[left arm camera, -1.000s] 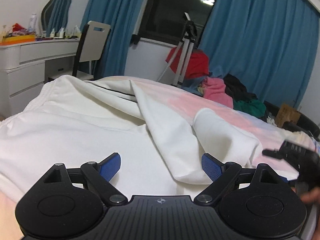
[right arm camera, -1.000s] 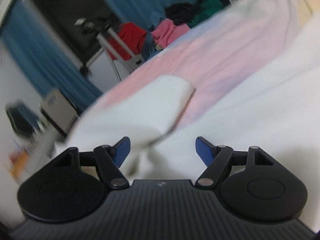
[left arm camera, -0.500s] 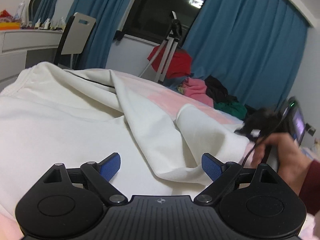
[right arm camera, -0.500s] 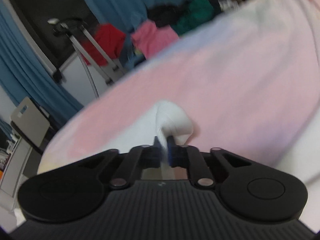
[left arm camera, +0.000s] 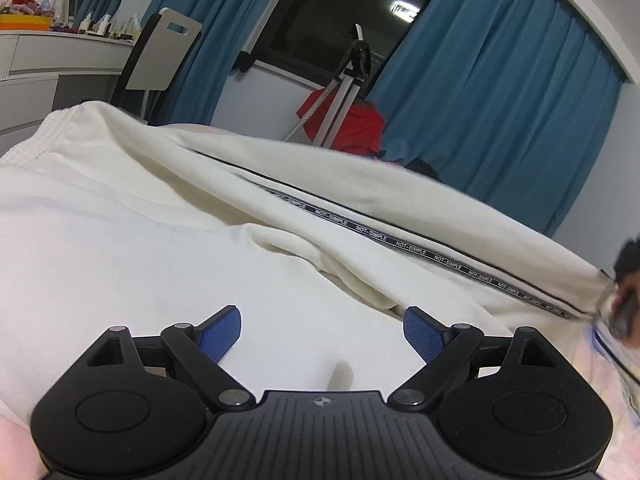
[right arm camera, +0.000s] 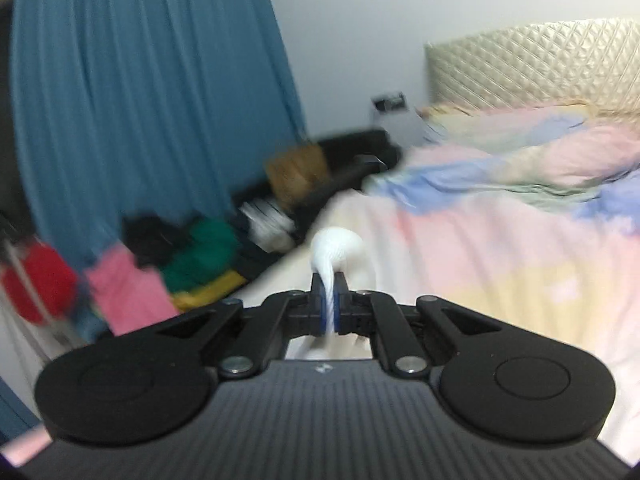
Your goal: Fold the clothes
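A cream-white sweatshirt lies spread over the bed and fills most of the left wrist view. Its sleeve, with a black lettered stripe, is stretched taut toward the right edge, where the right gripper shows as a blur holding its cuff. My left gripper hovers open just above the garment's body, nothing between its blue pads. In the right wrist view the right gripper is shut on the white sleeve cuff, which bulges out above the pads.
A pastel quilt covers the bed up to a quilted headboard. A pile of coloured clothes lies by the blue curtains. A tripod, a chair and a white dresser stand beyond the bed.
The right gripper closed on the sleeve cuff and pulled it out to the right, stretching the sleeve straight. The left gripper moved closer over the garment and stayed open.
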### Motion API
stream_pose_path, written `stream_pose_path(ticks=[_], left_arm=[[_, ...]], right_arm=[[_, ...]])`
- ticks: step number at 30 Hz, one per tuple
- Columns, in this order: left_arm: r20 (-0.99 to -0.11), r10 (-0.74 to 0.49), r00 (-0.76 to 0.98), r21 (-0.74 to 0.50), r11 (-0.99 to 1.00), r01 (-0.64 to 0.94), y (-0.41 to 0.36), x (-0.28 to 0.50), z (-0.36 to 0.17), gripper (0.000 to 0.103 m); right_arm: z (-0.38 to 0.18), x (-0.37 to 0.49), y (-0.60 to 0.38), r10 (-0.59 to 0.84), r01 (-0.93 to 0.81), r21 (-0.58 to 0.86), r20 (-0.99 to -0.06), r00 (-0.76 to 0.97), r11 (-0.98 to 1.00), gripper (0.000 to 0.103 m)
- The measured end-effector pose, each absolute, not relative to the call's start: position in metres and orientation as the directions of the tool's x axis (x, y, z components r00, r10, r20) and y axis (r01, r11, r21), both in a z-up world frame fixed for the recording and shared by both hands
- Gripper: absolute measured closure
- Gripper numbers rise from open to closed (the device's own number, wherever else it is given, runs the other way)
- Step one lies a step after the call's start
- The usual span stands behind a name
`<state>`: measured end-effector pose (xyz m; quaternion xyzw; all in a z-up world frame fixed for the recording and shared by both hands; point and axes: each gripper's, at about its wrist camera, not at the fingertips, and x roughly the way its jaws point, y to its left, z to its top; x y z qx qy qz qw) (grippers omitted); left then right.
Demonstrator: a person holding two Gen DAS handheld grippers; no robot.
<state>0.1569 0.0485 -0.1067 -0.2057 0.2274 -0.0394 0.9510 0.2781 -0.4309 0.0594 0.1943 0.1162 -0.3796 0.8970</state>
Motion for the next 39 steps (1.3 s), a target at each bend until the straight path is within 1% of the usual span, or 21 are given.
stream_pose_path(ticks=[1,6,10,12,15,20,24,26,27,28,29,30,31,33,34,37,39], left_arm=[[-0.418,-0.168,0.893,-0.409,0.912,-0.020,0.049,0.157,-0.107,0.013],[-0.424,-0.154,0.892,-0.391,0.920,-0.027,0.047,0.154,-0.106,0.013],[-0.427,-0.141,0.893,-0.379,0.925,-0.035,0.047,0.153,-0.104,0.013],[-0.422,-0.132,0.897,-0.370,0.928,-0.038,0.046,0.153,-0.103,0.013],[-0.410,-0.103,0.906,-0.342,0.938,-0.048,0.045,0.159,-0.103,0.013],[-0.394,-0.060,0.917,-0.300,0.952,-0.067,0.045,0.172,-0.104,0.012],[-0.446,-0.077,0.892,-0.343,0.935,-0.091,0.050,0.193,-0.124,0.012],[-0.468,-0.081,0.880,-0.338,0.936,-0.094,0.048,0.202,-0.133,0.012],[-0.469,-0.081,0.880,-0.331,0.939,-0.090,0.047,0.205,-0.135,0.012],[-0.466,-0.083,0.881,-0.329,0.940,-0.086,0.046,0.206,-0.136,0.011],[-0.464,-0.084,0.882,-0.327,0.941,-0.082,0.045,0.207,-0.136,0.011],[-0.462,-0.086,0.883,-0.327,0.942,-0.080,0.045,0.207,-0.136,0.011],[-0.461,-0.087,0.883,-0.328,0.941,-0.078,0.045,0.207,-0.136,0.011],[-0.460,-0.090,0.884,-0.331,0.940,-0.077,0.046,0.206,-0.135,0.011],[-0.459,-0.090,0.884,-0.334,0.939,-0.078,0.047,0.206,-0.135,0.011],[-0.456,-0.082,0.886,-0.337,0.938,-0.086,0.046,0.201,-0.132,0.011],[-0.454,-0.076,0.888,-0.338,0.936,-0.093,0.044,0.198,-0.130,0.011]], right_arm=[[0.055,0.276,-0.440,-0.624,0.725,0.255,-0.378,0.684,0.640,0.096],[0.040,0.275,-0.452,-0.589,0.707,0.194,-0.428,0.685,0.680,0.096],[0.064,0.294,-0.450,-0.555,0.670,0.226,-0.409,0.724,0.707,0.096],[0.077,0.308,-0.451,-0.551,0.655,0.215,-0.389,0.738,0.725,0.096],[0.083,0.336,-0.454,-0.546,0.660,0.207,-0.414,0.728,0.722,0.096],[0.048,0.384,-0.458,-0.554,0.690,0.179,-0.473,0.685,0.701,0.095],[0.014,0.426,-0.455,-0.571,0.694,0.064,-0.516,0.638,0.717,0.095],[0.004,0.435,-0.458,-0.559,0.685,0.077,-0.517,0.648,0.724,0.094],[0.001,0.438,-0.461,-0.553,0.683,0.088,-0.517,0.653,0.725,0.087],[-0.001,0.440,-0.463,-0.548,0.681,0.096,-0.518,0.657,0.726,0.064],[-0.001,0.442,-0.466,-0.535,0.670,0.103,-0.518,0.667,0.735,0.047],[0.001,0.443,-0.470,-0.512,0.648,0.115,-0.517,0.686,0.753,0.019],[0.004,0.438,-0.472,-0.497,0.627,0.128,-0.498,0.711,0.768,0.016],[0.012,0.423,-0.476,-0.488,0.592,0.143,-0.433,0.758,0.793,0.016],[0.013,0.413,-0.480,-0.477,0.582,0.171,-0.417,0.774,0.795,0.016],[0.005,0.375,-0.495,-0.434,0.567,0.309,-0.405,0.805,0.764,0.016],[-0.009,0.343,-0.504,-0.410,0.562,0.414,-0.403,0.818,0.716,0.016]])
